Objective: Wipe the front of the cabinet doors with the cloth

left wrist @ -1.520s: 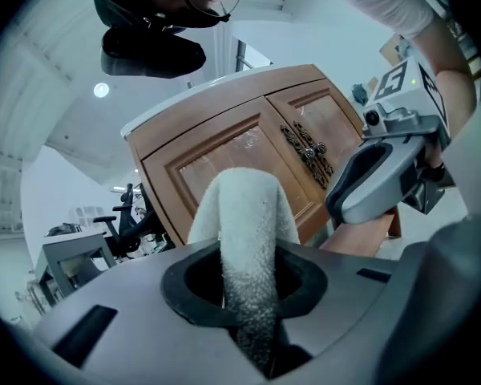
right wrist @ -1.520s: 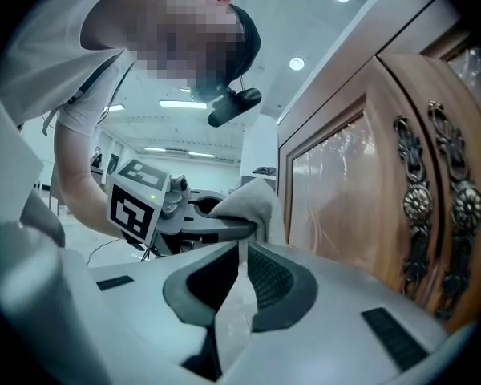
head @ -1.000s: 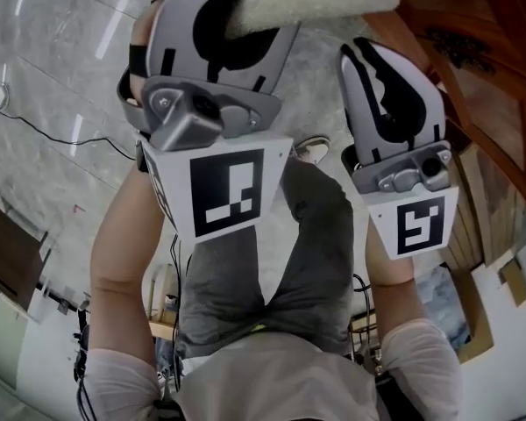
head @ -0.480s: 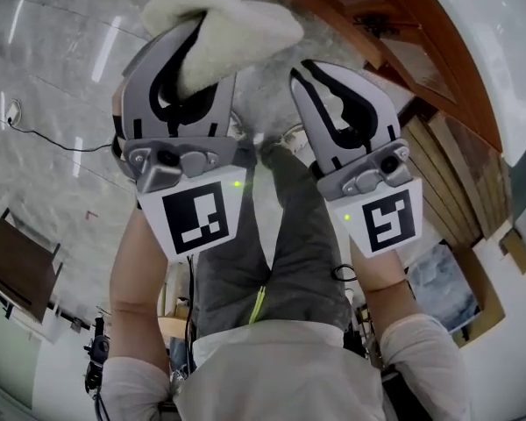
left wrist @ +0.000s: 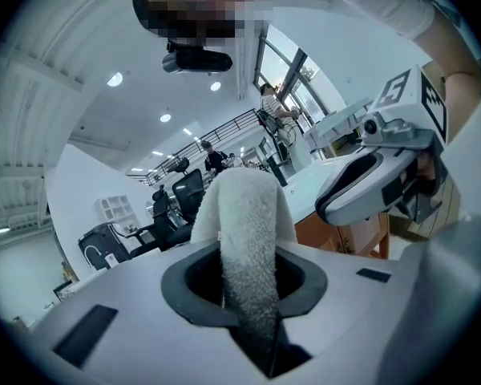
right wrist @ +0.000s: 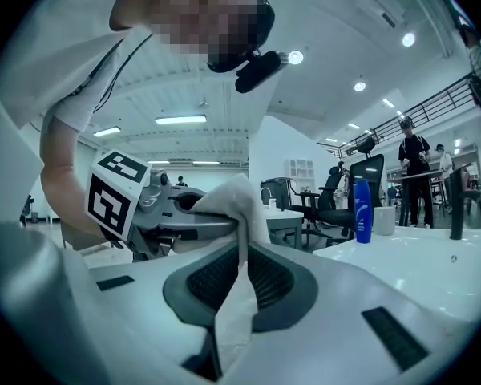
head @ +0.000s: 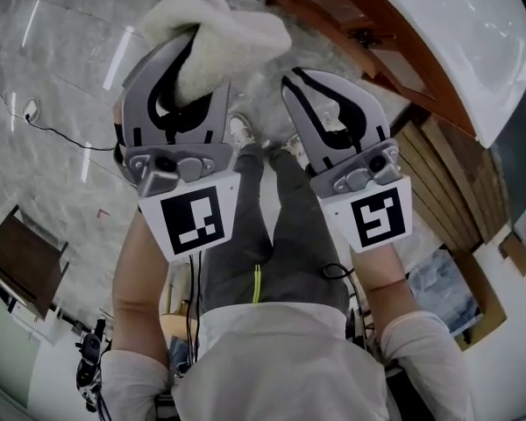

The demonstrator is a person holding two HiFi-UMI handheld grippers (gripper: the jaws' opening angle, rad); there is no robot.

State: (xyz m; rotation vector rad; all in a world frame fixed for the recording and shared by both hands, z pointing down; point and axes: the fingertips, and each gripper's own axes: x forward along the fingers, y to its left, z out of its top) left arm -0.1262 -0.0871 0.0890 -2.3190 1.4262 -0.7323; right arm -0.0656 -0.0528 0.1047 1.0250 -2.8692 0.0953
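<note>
A fluffy white cloth (head: 215, 42) sticks out of my left gripper (head: 188, 55), which is shut on it at the upper left of the head view; the left gripper view shows the cloth (left wrist: 244, 239) pinched between the jaws. My right gripper (head: 311, 90) is beside it, a short gap away, with its jaws together. In the right gripper view a thin white sheet (right wrist: 236, 295) runs down into the slit between its jaws. The brown wooden cabinet doors (head: 394, 60) lie beyond both grippers, under a white sink (head: 460, 24). Neither gripper touches the doors.
The person's legs and shoes (head: 241, 130) stand on a grey marble floor with a cable (head: 61, 139) at the left. Wooden slats (head: 447, 182) lie right of the cabinet. A blue bottle (right wrist: 362, 209) stands on a white counter in the right gripper view.
Both grippers have moved away from the camera and a little lower in the head view. The whole cloth now shows, and the sink and cabinet have come further into view.
</note>
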